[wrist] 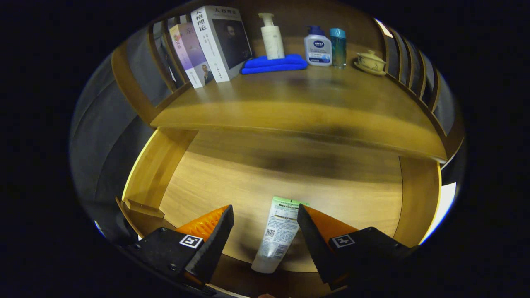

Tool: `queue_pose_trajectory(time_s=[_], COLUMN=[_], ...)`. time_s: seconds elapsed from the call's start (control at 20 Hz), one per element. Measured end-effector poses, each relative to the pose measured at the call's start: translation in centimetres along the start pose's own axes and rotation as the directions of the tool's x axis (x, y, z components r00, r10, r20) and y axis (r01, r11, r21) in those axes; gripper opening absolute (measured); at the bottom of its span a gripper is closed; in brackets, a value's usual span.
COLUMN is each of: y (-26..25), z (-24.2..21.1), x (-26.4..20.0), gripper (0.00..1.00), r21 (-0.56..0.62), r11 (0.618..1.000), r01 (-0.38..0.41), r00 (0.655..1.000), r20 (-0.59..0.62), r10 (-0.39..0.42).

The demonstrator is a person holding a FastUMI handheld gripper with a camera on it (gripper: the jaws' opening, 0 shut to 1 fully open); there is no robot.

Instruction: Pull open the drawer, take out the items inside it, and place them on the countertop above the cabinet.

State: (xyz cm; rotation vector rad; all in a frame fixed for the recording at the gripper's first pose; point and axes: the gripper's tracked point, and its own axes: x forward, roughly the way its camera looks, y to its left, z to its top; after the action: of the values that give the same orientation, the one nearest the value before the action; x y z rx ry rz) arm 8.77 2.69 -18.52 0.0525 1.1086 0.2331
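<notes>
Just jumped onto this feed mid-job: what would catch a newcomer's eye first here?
The claw stands open over the pulled-out drawer, with a white tube lying on the drawer floor between its fingers. Above, at the back of the countertop, stand leaning books, a pump bottle on a folded blue cloth, two more bottles and a lidded cup.
</notes>
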Motion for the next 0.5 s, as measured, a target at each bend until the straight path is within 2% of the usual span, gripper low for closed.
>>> queue_pose_trajectory(time_s=[0.3,0.5], y=[-0.8,-1.4], z=[-1.8,-2.7], x=[1.5,2.4], gripper=[0.97,0.96], r21=[0.054,0.058], r11=[0.999,0.998], r01=[0.003,0.031], r00=[0.997,0.991], r20=[-0.079,-0.131], r10=[0.002,-0.023])
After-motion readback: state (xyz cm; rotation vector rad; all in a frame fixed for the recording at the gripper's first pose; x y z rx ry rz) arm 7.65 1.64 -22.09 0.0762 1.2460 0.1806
